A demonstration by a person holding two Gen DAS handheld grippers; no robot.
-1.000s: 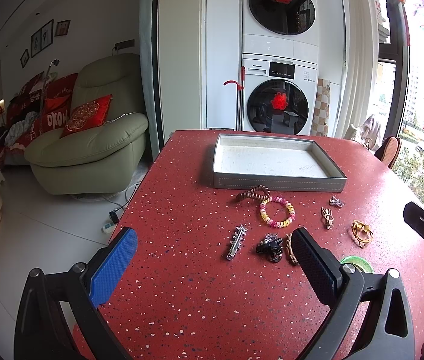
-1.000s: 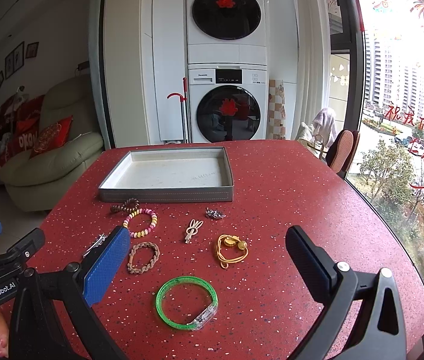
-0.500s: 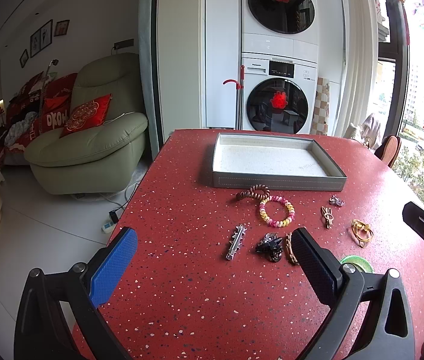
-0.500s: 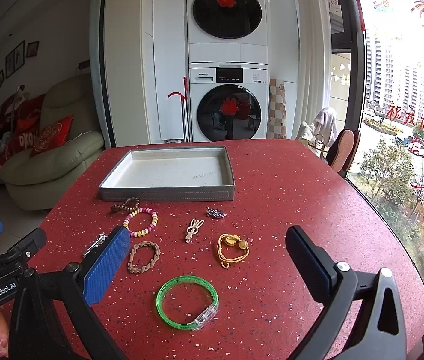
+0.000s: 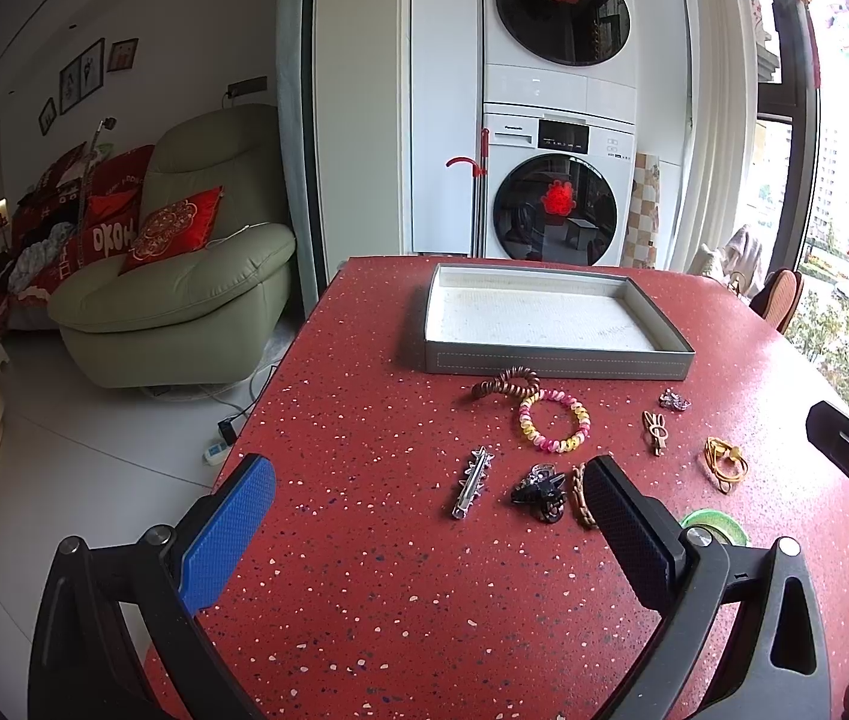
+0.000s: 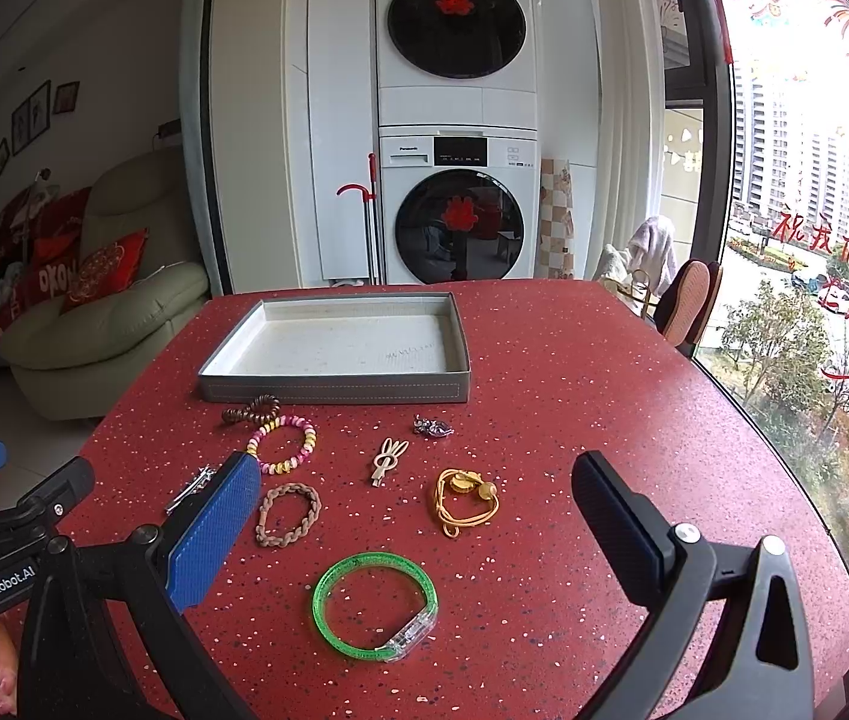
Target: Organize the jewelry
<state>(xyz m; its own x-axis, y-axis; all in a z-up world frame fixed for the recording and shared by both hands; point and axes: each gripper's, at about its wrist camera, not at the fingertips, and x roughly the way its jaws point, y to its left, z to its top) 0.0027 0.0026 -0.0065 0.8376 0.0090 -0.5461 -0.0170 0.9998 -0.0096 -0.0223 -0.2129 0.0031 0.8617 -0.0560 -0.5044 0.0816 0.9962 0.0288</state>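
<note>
Both jaws gape wide and hold nothing — left gripper [image 5: 424, 516] and right gripper [image 6: 418, 516] hover over loose jewelry, the gray tray [image 6: 334, 391] waiting beyond to receive it.

1. The left tool [image 5: 427, 519] has a black plastic frame with two wide arms and a silver screw on each arm.
2. One of its fingers [image 5: 226, 531] carries a blue textured pad; the other one has a black pad.
3. The right tool [image 6: 415, 519] has the same black frame, silver screws, one blue pad and one black pad.
4. White letters "GenRobot.AI" stand on a black part at the left edge of the right wrist view.
5. A little bare skin [image 6: 1, 681] shows below these letters.
</note>
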